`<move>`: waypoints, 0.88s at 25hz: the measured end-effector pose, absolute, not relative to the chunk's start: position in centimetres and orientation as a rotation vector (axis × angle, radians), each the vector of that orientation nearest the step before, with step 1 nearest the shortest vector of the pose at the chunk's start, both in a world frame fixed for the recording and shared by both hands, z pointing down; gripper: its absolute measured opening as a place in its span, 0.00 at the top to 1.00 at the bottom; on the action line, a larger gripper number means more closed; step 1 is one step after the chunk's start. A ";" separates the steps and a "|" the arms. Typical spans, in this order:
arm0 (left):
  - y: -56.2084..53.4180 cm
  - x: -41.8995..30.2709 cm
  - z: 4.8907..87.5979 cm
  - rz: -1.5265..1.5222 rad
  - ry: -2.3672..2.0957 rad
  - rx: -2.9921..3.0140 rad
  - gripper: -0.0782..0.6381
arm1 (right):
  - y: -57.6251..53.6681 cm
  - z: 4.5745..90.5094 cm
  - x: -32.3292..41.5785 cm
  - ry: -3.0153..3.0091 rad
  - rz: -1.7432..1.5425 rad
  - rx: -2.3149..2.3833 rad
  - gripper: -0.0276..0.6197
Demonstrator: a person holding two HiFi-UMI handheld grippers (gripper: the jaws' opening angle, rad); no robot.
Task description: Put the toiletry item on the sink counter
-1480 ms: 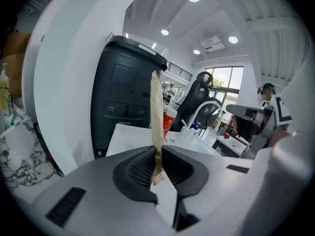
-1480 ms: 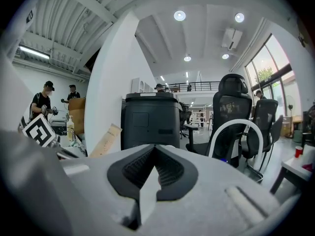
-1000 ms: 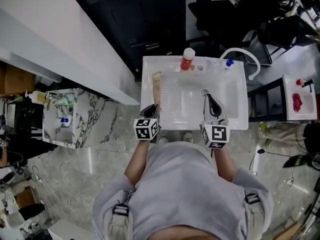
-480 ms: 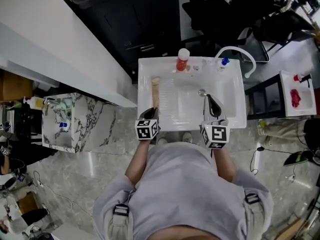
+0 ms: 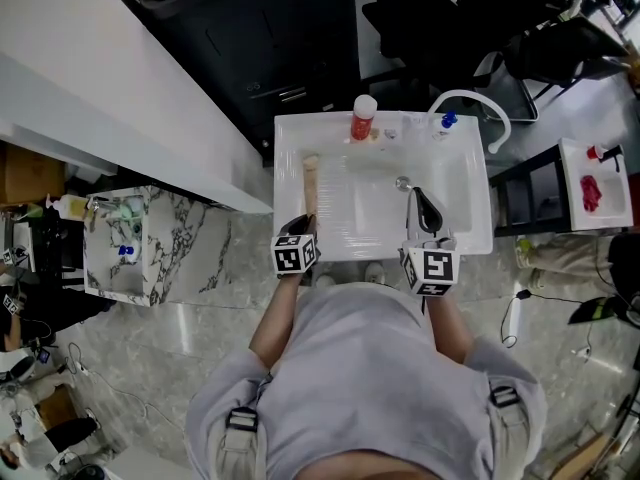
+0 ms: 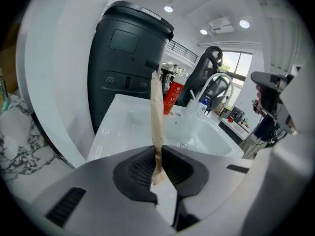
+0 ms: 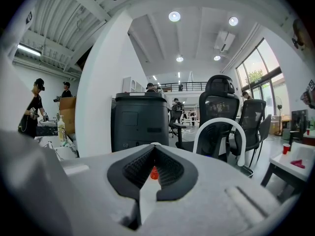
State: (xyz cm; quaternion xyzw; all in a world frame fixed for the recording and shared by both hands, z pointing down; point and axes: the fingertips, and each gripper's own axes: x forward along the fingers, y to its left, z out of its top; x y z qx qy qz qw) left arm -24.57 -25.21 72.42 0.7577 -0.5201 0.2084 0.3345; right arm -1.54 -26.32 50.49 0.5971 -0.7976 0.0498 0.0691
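— Jaws first: how did they stand?

— The left gripper (image 6: 157, 157) was clamped on the crimped end of a beige tube (image 6: 156, 113). The right gripper (image 7: 154, 154) had its jaws together with nothing between them.

— Where was the tube?

— It reached away from the person, over the left-hand counter strip of the white sink (image 5: 284, 146), beside the basin. No view settled whether its far end touched the counter.

— And the right gripper?

— Above the basin's right half, its tips just short of the drain (image 5: 402, 182).

— What else stood on the sink?

— A red bottle (image 5: 363, 118) with a white cap was upright on the back ledge, well ahead of the tube's tip. A white arched faucet (image 5: 472, 105) curved over the back right corner, with a small blue thing beside its base.

— Anything crowding the spot?

— A black bin (image 5: 290, 38) stood right behind the sink. A marble-patterned cabinet (image 5: 170, 240) stood off to the left, apart from it. An office chair (image 7: 219, 107) showed beyond the faucet in the right gripper view.
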 end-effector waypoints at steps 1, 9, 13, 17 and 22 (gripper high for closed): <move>-25.2 -24.6 72.7 0.549 -1.355 1.972 0.84 | -26.3 50.5 -1.5 -2.401 0.151 1.798 0.95; -24.8 -24.5 74.4 0.581 -1.324 1.934 0.84 | -26.2 50.7 -1.0 -2.387 0.157 1.810 0.95; -24.9 -24.4 75.2 0.587 -1.319 1.914 0.84 | -26.1 50.7 -0.8 -2.382 0.159 1.810 0.95; -24.9 -24.4 75.7 0.589 -1.312 1.901 0.84 | -26.0 50.7 -0.8 -2.383 0.158 1.810 0.95; -24.9 -24.5 76.4 0.590 -1.300 1.883 0.84 | -26.0 50.6 -0.8 -2.383 0.154 1.810 0.95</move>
